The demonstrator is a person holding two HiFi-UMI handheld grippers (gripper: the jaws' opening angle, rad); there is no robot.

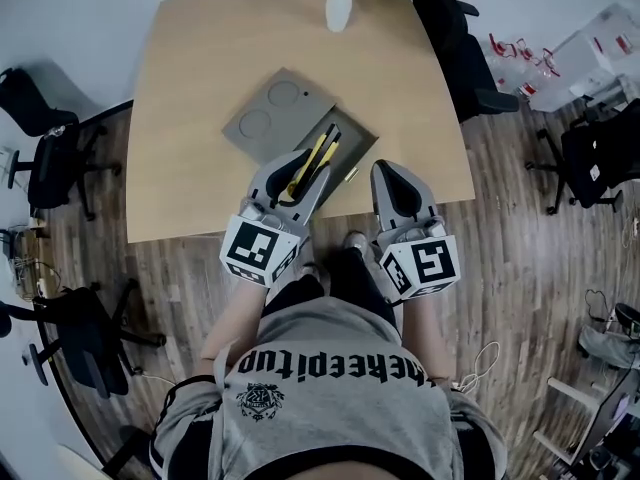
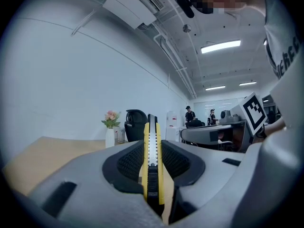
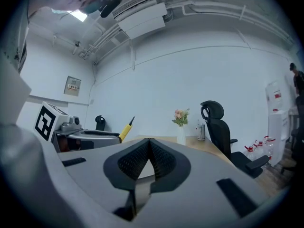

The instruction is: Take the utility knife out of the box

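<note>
Left hand-held gripper [image 2: 152,148] is pinching the utility knife [image 2: 151,127], and the right hand-held gripper [image 3: 149,148] is pressed together, empty. I'd lift it level, clear of the box [image 1: 262,118] by the bench's [image 1: 200,68] near edge.

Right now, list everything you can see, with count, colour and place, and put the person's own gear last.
table: one, light wood, centre of the head view
box: one, grey, open, on the table's near part
utility knife: one, yellow and black, clamped in the left gripper, over the box
vase: one, white, with flowers, at the table's far edge
office chairs: at least four, black, around the table
storage bins: a few, clear, on the floor at the upper right
left gripper: one, grey, fingers shut on the knife
right gripper: one, grey, fingers together, empty, beside the left one
shirt: one, grey, printed, on the person
</note>
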